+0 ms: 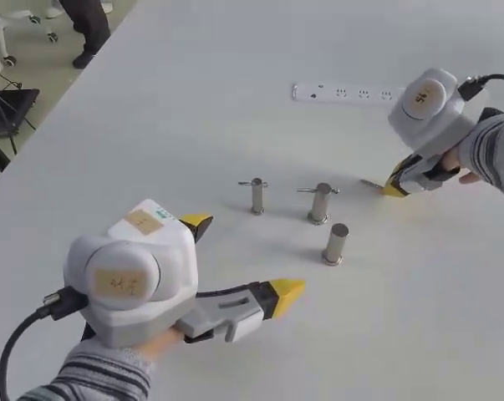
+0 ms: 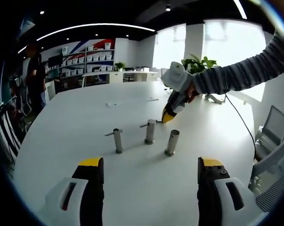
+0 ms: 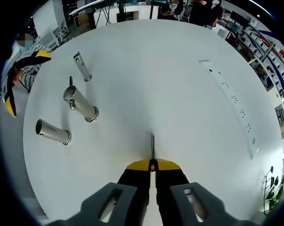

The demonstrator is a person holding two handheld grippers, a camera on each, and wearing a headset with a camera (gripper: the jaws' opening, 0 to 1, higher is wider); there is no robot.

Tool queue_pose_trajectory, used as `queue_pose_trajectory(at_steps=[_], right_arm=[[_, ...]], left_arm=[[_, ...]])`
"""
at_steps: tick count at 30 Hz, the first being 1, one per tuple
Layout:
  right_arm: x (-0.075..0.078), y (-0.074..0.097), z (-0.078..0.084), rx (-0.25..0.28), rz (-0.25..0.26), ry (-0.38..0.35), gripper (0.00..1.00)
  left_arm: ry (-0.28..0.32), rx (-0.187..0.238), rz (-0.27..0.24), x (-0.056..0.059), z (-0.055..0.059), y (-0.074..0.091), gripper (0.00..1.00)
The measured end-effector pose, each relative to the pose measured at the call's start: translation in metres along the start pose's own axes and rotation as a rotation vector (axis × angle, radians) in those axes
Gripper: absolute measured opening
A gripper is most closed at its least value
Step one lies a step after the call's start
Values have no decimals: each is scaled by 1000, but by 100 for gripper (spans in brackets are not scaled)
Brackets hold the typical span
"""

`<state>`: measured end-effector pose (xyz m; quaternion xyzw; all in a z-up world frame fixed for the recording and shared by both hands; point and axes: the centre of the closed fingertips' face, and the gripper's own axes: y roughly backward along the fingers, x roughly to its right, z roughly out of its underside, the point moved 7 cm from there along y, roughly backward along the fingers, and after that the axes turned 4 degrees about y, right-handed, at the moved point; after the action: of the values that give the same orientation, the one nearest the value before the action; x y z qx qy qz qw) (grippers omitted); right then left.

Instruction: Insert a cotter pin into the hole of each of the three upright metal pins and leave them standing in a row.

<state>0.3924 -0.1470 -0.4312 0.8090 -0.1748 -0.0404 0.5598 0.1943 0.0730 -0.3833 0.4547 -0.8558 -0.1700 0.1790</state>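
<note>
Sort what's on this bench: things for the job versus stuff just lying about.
For the job:
left pin and middle pin, with fitted cotter pins; bare pin; loose cotter pin pinched in the right gripper.

Lying about:
power strip.

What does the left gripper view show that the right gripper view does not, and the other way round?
Left gripper view: bright windows and the striped right sleeve. Right gripper view: a power strip and, up close, the cotter pin in the shut right hand-held gripper. Both: the table, three metal pins, two with cotter pins in, the right hand-held gripper and the open left hand-held gripper.
</note>
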Motion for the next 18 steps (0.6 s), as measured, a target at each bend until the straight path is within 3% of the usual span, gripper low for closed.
queue_pose_trajectory(at_steps=[8, 18], right_arm=[[-7, 14, -9, 66, 35, 39, 0], [-33, 50, -34, 179, 78, 190, 0]], left_arm=[[-3, 8, -1, -1, -6, 2, 82], [5, 1, 29, -3, -17, 3, 75]])
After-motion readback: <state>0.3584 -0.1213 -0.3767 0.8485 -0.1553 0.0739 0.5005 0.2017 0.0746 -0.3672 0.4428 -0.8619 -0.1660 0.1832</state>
